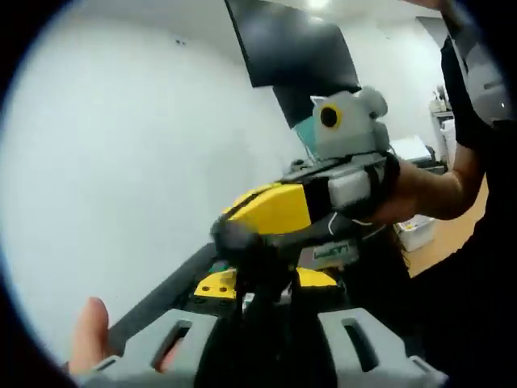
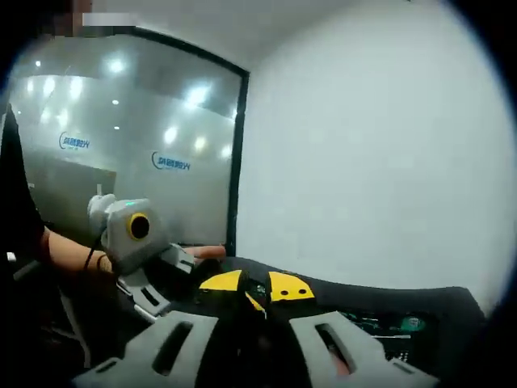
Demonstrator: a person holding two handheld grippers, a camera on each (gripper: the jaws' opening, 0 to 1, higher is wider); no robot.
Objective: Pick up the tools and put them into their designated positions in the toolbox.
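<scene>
in the left gripper view, the left tool (image 1: 271, 339) rises from the bottom edge with its two grey jaws standing apart, and a dark object sits between them; whether the jaws actually press on it is too blurred to tell. just ahead of the jaws lies a yellow and black object (image 1: 234, 284), part of the black toolbox (image 1: 157, 299) whose dark edge runs down toward the lower left. above it the right tool (image 1: 279, 210) comes in from the right, its yellow and black body blurred, held by a person's hand (image 1: 404, 194) with a forearm in a dark sleeve. a fingertip (image 1: 89, 331) shows at the lower left beside the left jaw. behind everything is a plain white wall (image 1: 121, 145).

in the right gripper view, the right tool (image 2: 258, 343) has its grey jaws parted around a dark shape, and i cannot tell if it is gripped. right in front sit yellow and black pieces (image 2: 250, 287) on the long black toolbox (image 2: 388, 303), which stretches off to the right. the left tool (image 2: 161, 267) enters from the left. a frosted glass partition (image 2: 121, 145) with a black frame stands behind.
</scene>
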